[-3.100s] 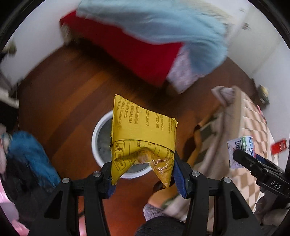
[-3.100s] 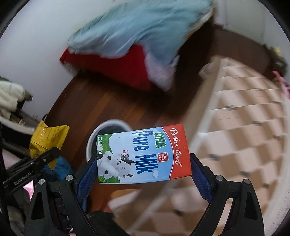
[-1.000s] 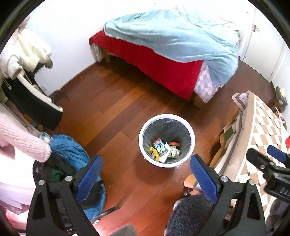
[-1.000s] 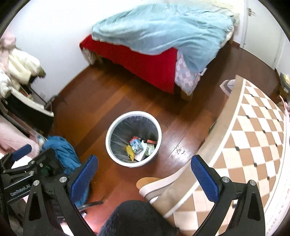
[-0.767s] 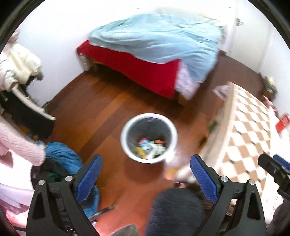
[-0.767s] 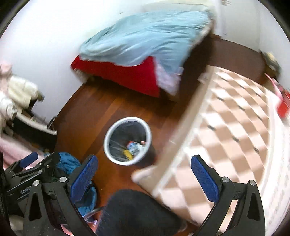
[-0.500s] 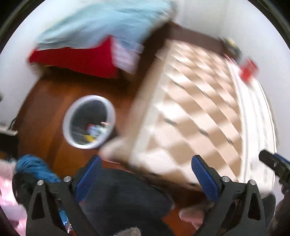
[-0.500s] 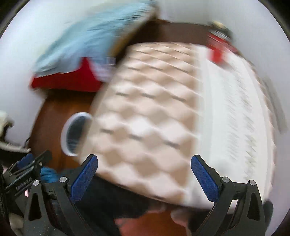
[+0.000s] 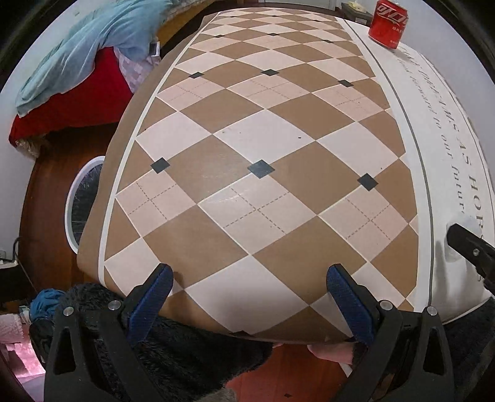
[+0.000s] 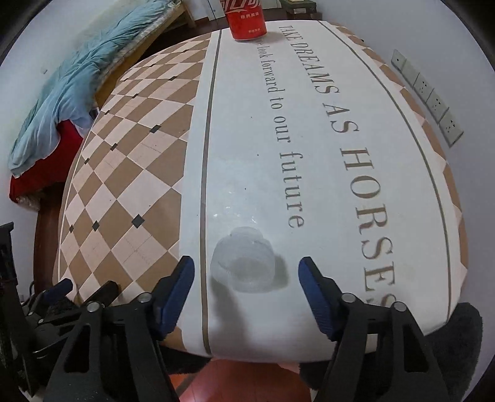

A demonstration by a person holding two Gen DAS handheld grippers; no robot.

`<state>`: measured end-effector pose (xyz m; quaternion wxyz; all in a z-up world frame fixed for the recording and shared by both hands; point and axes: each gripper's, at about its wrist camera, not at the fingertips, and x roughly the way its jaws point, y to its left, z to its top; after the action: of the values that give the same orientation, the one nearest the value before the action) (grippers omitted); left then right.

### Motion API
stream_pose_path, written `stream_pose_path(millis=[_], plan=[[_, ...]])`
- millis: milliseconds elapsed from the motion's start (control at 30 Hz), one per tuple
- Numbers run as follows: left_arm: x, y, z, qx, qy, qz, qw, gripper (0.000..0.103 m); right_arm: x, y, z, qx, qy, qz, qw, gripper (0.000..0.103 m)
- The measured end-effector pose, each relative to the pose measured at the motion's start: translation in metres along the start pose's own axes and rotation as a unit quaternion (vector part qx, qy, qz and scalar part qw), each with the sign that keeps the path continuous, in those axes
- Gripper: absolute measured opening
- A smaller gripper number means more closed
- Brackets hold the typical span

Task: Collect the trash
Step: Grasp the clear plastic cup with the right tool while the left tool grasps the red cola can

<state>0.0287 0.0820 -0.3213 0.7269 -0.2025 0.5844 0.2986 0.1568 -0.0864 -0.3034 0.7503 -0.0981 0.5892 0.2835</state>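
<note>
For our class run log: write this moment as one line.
right gripper: open, closing around clear plastic cup | left gripper: open, empty | red soda can: on table

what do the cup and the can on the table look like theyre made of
Cup: thin clear plastic, probably; the tablecloth shows through its ribbed, slightly cloudy wall.
Can: likely aluminium, glossy red printed finish with white lettering and a straight cylindrical side.

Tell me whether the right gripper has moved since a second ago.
Yes. The right gripper swung from above the floor bin to over the table, jaws just closing around a clear plastic cup without touching it.
</note>
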Motion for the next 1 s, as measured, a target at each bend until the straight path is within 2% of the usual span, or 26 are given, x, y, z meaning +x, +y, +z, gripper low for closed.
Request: stream_pose_path(millis=[100, 200, 400, 567, 733, 1000], plan=[[0.002, 0.000, 0.003, -0.003, -0.001, 0.002, 1.0000, 0.102, 0.005, 0.004, 0.002, -0.012, -0.005, -0.008, 1.000, 0.060], [0.001, 0.000, 0.003, -0.004, -0.001, 0.001, 1.0000, 0.102, 0.007, 0.010, 0.004, -0.026, -0.008, -0.027, 0.999, 0.042], [-0.001, -0.004, 0.007, 0.002, -0.002, 0.003, 1.0000, 0.102, 0.002, 0.006, 0.004, -0.028, -0.005, -0.016, 0.999, 0.042], [-0.011, -0.024, 0.025, 0.014, -0.016, -0.006, 0.9998, 0.102, -0.007, -0.010, 0.029, -0.003, -0.012, 0.002, 1.000, 0.042], [-0.022, -0.064, 0.078, 0.034, -0.039, -0.014, 0.9986, 0.102, -0.010, -0.041, 0.081, 0.022, -0.022, -0.001, 1.000, 0.042], [-0.057, -0.132, 0.218, 0.054, -0.119, -0.033, 0.9908, 0.102, 0.003, -0.104, 0.202, 0.070, -0.035, -0.014, 0.997, 0.042]])
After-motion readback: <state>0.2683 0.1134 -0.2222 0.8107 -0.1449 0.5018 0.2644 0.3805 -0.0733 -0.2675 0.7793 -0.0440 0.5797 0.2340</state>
